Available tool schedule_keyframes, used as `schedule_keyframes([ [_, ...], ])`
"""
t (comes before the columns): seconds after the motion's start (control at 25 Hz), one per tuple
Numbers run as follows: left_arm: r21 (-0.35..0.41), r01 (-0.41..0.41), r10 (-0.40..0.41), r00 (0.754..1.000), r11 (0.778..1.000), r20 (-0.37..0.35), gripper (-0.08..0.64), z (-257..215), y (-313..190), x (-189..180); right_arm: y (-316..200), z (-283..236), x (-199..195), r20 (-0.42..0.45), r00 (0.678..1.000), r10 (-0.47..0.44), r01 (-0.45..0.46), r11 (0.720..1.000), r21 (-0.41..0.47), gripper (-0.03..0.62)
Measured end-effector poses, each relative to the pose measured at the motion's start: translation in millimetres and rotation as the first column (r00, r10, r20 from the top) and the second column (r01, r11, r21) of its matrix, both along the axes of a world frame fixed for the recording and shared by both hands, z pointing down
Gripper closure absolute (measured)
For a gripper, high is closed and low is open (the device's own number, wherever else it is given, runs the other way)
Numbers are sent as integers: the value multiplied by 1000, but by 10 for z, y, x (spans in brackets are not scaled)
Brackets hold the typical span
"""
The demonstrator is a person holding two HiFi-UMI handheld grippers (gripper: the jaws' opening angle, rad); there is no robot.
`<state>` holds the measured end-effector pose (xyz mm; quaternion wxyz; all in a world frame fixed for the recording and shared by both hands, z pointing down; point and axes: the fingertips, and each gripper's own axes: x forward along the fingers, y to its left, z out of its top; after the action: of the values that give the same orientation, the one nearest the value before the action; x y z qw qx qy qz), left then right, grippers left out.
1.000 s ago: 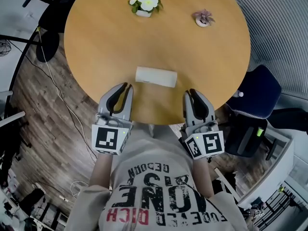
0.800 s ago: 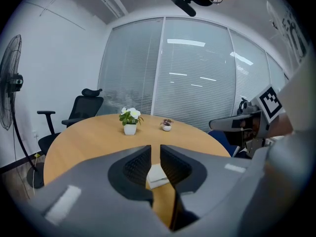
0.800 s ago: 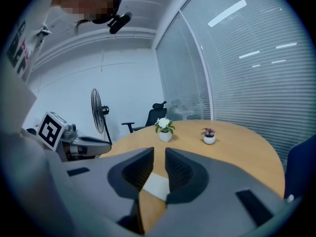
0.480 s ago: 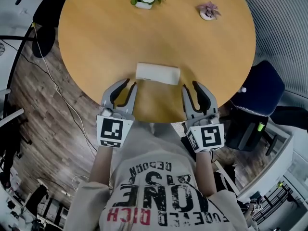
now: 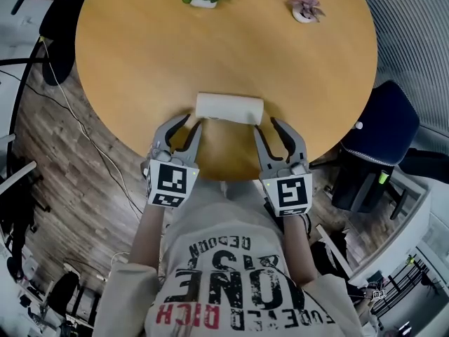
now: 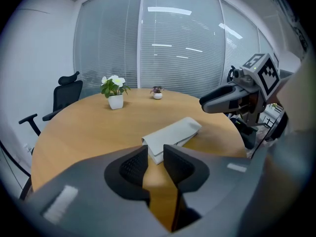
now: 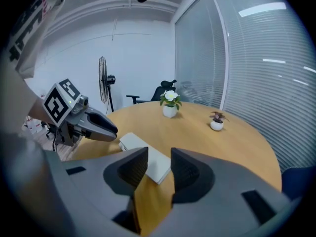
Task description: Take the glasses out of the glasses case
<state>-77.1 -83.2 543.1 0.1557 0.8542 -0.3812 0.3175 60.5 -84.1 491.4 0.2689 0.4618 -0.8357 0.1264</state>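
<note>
The left gripper and the right gripper are being held with jaws parted, having just been opening, and nothing is being gripped. The glasses case is lying closed on the table, just beyond both tips. Opening the case and lifting out the glasses are judged as not yet begun.

Flower pot cut by top edge; glasses case end behind left gripper.
</note>
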Motion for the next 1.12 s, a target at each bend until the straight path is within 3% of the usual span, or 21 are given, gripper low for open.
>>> schedule_keyframes([
  [0.28,-50,-80,83,994,996,74,431,234,-14,49,5,220,-58,-67,997,-39,37,999,-35,479],
  [0.48,-70,-73,78,995,995,68,431,300,-46,64,19,366,-100,-109,991,-82,75,995,-71,439],
  [0.72,-96,-72,78,995,993,64,426,341,-49,60,45,462,-105,-255,954,-159,145,987,-75,430],
  [1.12,-142,-35,41,998,989,39,426,356,-55,69,87,590,-127,-348,914,-207,192,978,-75,420],
])
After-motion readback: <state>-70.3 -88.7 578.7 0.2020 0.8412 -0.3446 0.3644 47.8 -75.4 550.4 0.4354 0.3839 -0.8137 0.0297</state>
